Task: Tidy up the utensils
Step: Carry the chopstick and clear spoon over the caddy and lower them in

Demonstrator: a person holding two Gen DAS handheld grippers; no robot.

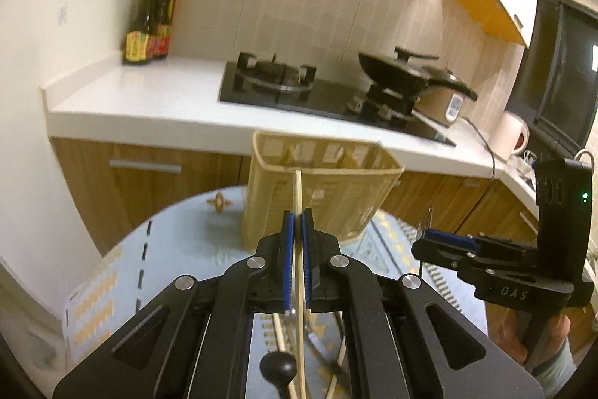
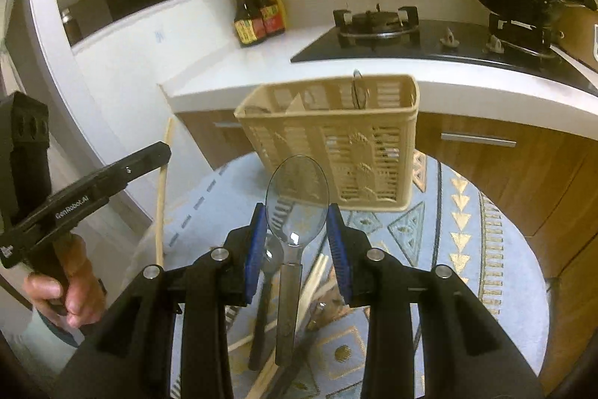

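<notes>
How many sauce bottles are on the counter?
2: both bottles stand together in the counter's back left corner; more could be hidden behind them.

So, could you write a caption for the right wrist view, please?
Right gripper holds a metal spoon before the beige utensil basket on the patterned tablecloth.

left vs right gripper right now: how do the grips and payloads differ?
The left gripper is shut on a thin wooden chopstick; the right gripper holds a metal spoon. The left's jaws are nearly touching; the right's stand apart on the spoon bowl's edges. Both hold their utensil raised, facing the beige utensil basket.
</notes>
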